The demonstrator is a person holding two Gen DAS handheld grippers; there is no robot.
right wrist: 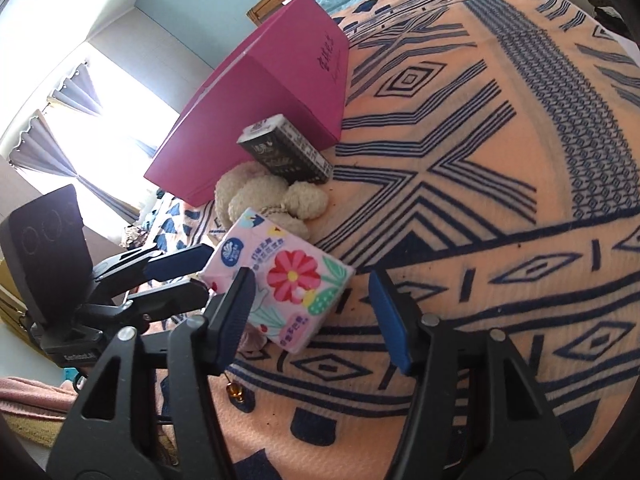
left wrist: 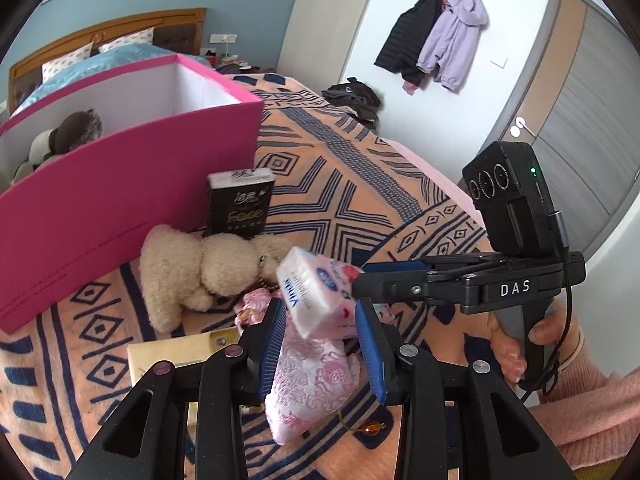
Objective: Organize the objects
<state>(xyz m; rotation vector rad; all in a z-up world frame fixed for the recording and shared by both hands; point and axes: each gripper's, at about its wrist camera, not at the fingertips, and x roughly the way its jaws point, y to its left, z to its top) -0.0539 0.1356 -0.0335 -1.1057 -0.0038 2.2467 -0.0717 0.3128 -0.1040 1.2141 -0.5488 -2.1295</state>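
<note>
A pink tissue pack (left wrist: 316, 292) with a red flower print (right wrist: 280, 280) is tilted up over the bed blanket. My left gripper (left wrist: 322, 322) straddles it with fingers close on both sides; firm contact is unclear. My right gripper (right wrist: 312, 292) is open, its left finger (right wrist: 236, 312) against the pack, its right finger well apart. In the left wrist view the right gripper's fingers (left wrist: 392, 276) reach in beside the pack. A pink floral pouch (left wrist: 316, 384) lies under the pack. A beige plush toy (left wrist: 200, 268) and a black tissue pack (left wrist: 240, 204) lie by the magenta box (left wrist: 132, 184).
The open magenta box holds a brown-and-grey plush (left wrist: 76, 132). A yellow flat packet (left wrist: 180, 354) lies at the near left. The orange patterned blanket (right wrist: 500, 200) spreads to the right. Dark clothes (left wrist: 356, 98) lie at the far bed edge. Coats (left wrist: 436, 44) hang on the wall.
</note>
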